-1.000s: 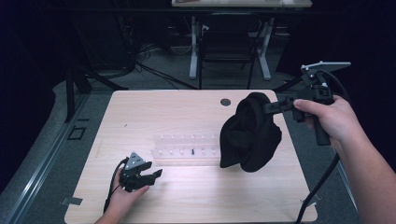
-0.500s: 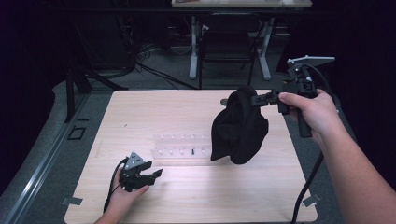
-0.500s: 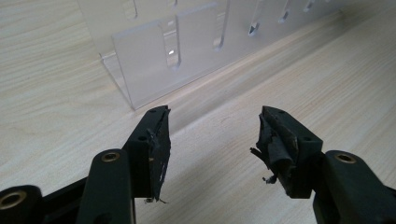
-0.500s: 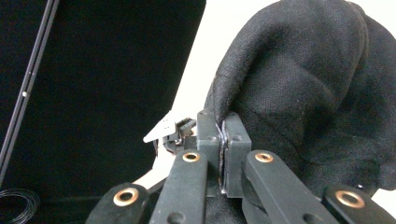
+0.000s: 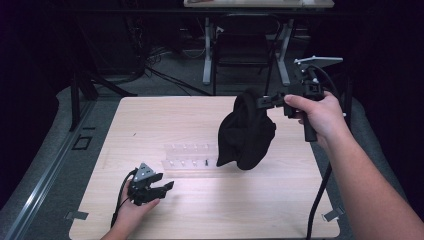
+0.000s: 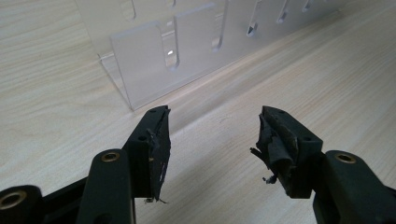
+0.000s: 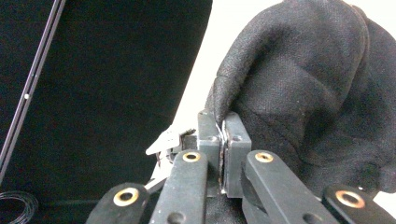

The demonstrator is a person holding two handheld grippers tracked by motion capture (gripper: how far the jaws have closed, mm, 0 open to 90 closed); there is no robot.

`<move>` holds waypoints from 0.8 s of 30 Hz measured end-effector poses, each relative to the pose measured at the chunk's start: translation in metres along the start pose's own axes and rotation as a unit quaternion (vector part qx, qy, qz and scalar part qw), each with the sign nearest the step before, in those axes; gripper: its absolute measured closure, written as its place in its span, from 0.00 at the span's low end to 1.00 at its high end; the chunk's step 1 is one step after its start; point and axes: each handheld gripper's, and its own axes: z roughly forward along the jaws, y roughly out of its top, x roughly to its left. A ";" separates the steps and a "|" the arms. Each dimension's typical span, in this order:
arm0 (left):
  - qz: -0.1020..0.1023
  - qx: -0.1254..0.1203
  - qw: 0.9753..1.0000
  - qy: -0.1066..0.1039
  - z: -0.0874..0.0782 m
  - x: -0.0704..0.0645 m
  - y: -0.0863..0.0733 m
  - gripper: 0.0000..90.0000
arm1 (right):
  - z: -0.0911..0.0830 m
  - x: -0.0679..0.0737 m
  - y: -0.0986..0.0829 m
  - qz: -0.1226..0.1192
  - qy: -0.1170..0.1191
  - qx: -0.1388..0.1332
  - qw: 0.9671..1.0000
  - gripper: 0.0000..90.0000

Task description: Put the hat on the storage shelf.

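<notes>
While my right gripper (image 5: 264,101) is clenched on a fold at the top of the crumpled black cloth (image 5: 246,131), the fabric hangs in a bunched mass above the far right part of the pale wooden table (image 5: 150,120). From the high view its lower edge dangles just over the right end of the clear acrylic slotted rack (image 5: 187,156), though I cannot tell whether it touches the rack. Along the right gripper view I see the two black jaws pressed together with a pinch of cloth (image 7: 299,93) caught between them. My left gripper (image 5: 162,188) rests low at the near left of the table, held in my left hand (image 5: 131,210). Its jaws stand apart with nothing between them, their worn black pads (image 6: 159,144) facing the rack (image 6: 154,60) just ahead.
</notes>
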 end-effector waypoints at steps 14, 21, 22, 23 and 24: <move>-0.002 -0.001 1.000 0.000 0.000 0.000 0.000 0.49 | 0.029 0.006 0.008 -0.006 0.009 0.006 1.000 0.99; -0.001 -0.004 1.000 -0.001 -0.001 0.000 0.000 0.49 | 0.040 0.008 0.010 -0.009 0.007 0.010 1.000 0.99; -0.001 -0.004 1.000 -0.001 -0.001 0.000 0.001 0.49 | 0.041 0.008 0.010 -0.009 0.006 0.011 1.000 0.99; 0.000 -0.004 1.000 -0.001 -0.001 0.000 0.001 0.49 | 0.043 0.008 0.010 -0.011 0.006 0.012 1.000 0.99; 0.000 -0.004 1.000 -0.002 -0.002 -0.001 0.001 0.49 | 0.045 0.008 0.010 -0.012 0.005 0.015 1.000 0.99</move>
